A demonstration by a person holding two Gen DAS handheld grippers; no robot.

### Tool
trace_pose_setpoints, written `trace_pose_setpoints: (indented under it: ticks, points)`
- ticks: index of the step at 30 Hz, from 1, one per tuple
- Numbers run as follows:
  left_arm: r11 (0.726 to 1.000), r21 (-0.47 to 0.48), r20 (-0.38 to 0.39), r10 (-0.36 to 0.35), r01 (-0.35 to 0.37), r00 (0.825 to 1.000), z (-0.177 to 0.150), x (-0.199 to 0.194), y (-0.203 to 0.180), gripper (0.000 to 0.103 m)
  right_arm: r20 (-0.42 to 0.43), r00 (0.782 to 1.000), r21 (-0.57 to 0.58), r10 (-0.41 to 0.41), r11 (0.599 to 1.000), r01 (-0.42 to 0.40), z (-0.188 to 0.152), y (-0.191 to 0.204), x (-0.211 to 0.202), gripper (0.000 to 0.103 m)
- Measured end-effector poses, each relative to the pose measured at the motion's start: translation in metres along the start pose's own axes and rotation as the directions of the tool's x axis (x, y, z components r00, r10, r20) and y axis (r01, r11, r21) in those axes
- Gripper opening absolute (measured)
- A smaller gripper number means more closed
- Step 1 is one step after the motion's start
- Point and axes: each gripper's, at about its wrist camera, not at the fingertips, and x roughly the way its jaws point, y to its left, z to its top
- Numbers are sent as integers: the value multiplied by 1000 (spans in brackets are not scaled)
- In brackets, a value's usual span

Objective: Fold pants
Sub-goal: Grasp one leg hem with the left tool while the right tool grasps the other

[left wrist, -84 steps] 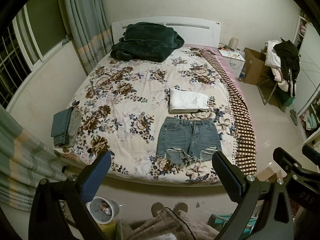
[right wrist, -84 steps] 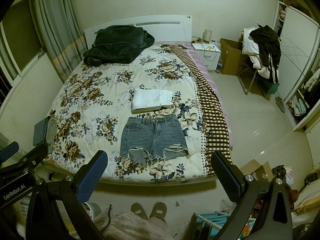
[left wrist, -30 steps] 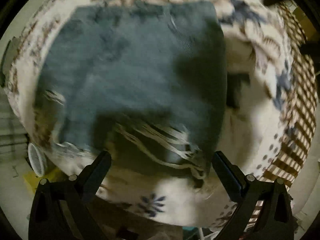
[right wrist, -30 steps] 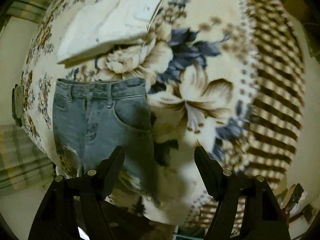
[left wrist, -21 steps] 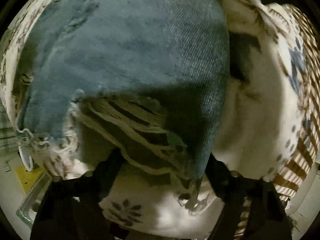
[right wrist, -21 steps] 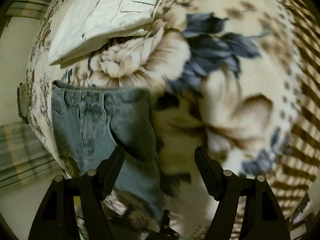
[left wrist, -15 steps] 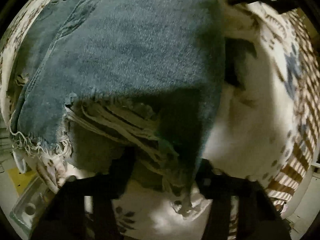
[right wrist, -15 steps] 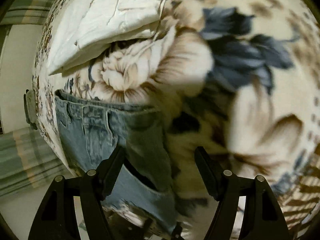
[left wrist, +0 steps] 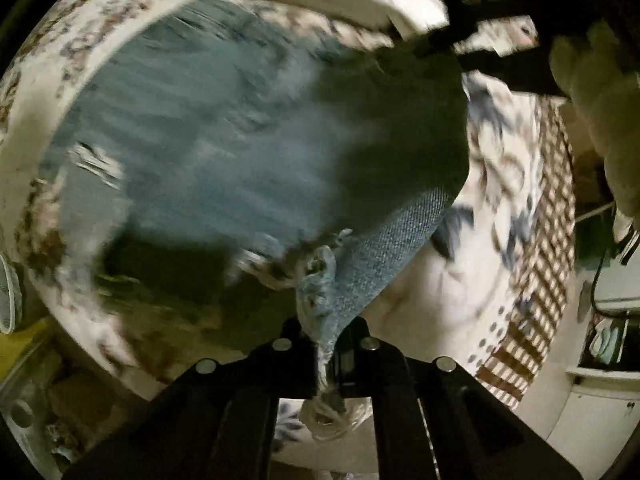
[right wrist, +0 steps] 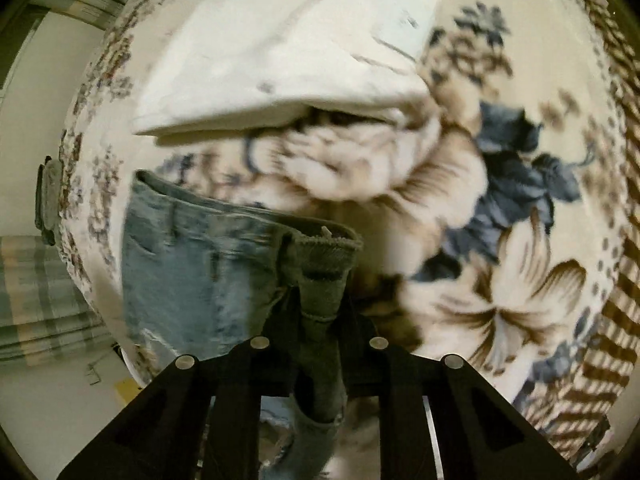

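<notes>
left claw (left wrist: 325, 334) pinched tight on the frayed hem corner of the denim shorts (left wrist: 224, 136), fabric bunched between the two black fingers and a twist of blue cloth running down through them. from that corner the denim fans out over the floral bedspread (left wrist: 432, 304); much of this view is motion-blurred. the lifted corner stands off the bed, casting dark shadow across the right part of the shorts.

right claw (right wrist: 320, 320) clamped on the shorts (right wrist: 192, 276) at the waistband end, right side; a fold of the waistband rises in a narrow ridge between the fingers, serged inner edge showing at the top. rest of the waistband and belt loops lie flat on the bedspread (right wrist: 520, 272) to the left.

folded white garment (right wrist: 288, 52) lies on the bed just beyond the waistband, apart from the denim. brown checked blanket (right wrist: 616, 320) runs along the right edge of the bed. in the left wrist view, the other gripper's black frame crosses the top right corner.
</notes>
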Motion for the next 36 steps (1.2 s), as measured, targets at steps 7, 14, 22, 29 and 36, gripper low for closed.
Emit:
trace_pose_setpoints:
  ticks: [7,14,22,29,36]
  points:
    - [993,-116,80,-2,11,997,2,-18,132,3,31,999,-30,17,999,-16,0,88,-44,15]
    - [966,-260,137,38,-1,990,36,-33,215,3,20,1000,-110,-3,994,5,24,202,-30,15]
    - [928,-373,107,62,-17,992,65,8,300,3,-7,993,-226,-121,967,116,50,301,48,15]
    - [892,-451,47,4,18,999,72,52,339,7,-21,977,-245,-212,949,200,57,322,101,15]
    - [829,-554,80,-34,73,996,59,52,359,27,-58,971,-281,-230,938,205,60,337,122,29]
